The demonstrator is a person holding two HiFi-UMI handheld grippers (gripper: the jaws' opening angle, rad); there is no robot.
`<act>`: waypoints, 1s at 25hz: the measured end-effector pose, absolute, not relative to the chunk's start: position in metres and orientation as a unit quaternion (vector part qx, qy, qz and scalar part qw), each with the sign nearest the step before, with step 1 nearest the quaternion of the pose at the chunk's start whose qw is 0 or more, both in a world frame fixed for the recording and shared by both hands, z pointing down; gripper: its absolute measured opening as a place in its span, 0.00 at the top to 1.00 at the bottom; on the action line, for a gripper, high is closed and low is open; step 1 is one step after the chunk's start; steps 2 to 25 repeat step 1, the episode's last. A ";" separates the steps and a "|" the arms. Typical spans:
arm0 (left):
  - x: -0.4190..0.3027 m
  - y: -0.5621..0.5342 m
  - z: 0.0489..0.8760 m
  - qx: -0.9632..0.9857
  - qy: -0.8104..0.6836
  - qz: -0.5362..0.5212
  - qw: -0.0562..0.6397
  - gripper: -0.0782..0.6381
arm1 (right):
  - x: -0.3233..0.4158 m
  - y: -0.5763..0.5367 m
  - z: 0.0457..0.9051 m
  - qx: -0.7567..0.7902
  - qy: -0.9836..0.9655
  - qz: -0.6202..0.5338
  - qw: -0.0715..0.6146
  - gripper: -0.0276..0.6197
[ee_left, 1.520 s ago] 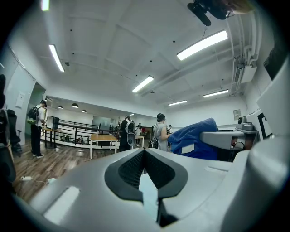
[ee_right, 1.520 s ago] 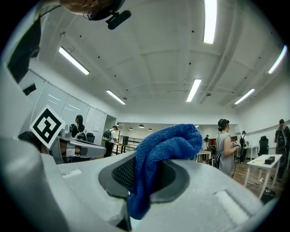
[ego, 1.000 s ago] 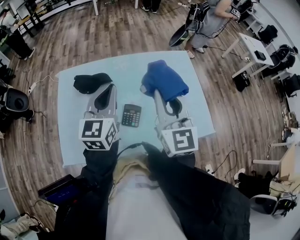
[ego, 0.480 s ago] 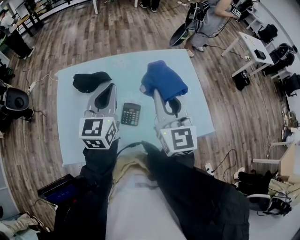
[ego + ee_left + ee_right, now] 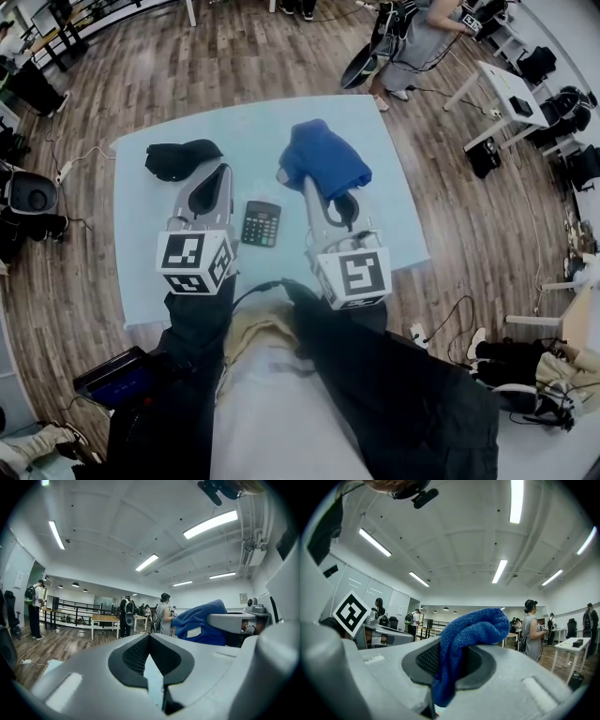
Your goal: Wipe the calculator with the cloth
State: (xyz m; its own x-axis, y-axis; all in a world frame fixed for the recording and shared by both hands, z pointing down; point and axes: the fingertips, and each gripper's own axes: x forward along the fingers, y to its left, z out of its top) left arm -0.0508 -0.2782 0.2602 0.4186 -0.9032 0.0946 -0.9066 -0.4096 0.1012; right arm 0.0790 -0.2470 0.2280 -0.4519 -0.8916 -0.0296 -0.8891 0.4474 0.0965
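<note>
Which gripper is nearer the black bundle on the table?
Left. The left gripper sits just beside the black bundle; the right gripper is farther off, past the calculator.

A pale blue table (image 5: 141, 272) stands on a wooden floor (image 5: 234, 56). On its far left part lies a black bundle (image 5: 180, 157). Beyond the far edge stands a person in grey (image 5: 417, 42). To the right is a white desk (image 5: 506, 94) with a small dark thing (image 5: 521, 106) on it. Left of the table a white power strip (image 5: 64, 172) lies on the floor, near a black round-topped thing (image 5: 30, 202). The left gripper view shows ceiling strip lights (image 5: 211, 523), a black railing (image 5: 70, 605), a wooden-topped table (image 5: 105, 618) and a person with a backpack (image 5: 127, 613).
</note>
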 end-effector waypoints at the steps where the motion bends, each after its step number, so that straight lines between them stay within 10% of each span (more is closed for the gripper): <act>1: -0.050 -0.279 0.260 0.840 -0.539 0.013 0.068 0.90 | 0.079 -0.248 0.228 0.523 -0.851 -0.048 0.013 0.87; 25: -0.050 -0.279 0.260 0.840 -0.539 0.013 0.068 0.90 | 0.079 -0.248 0.228 0.523 -0.851 -0.048 0.013 0.87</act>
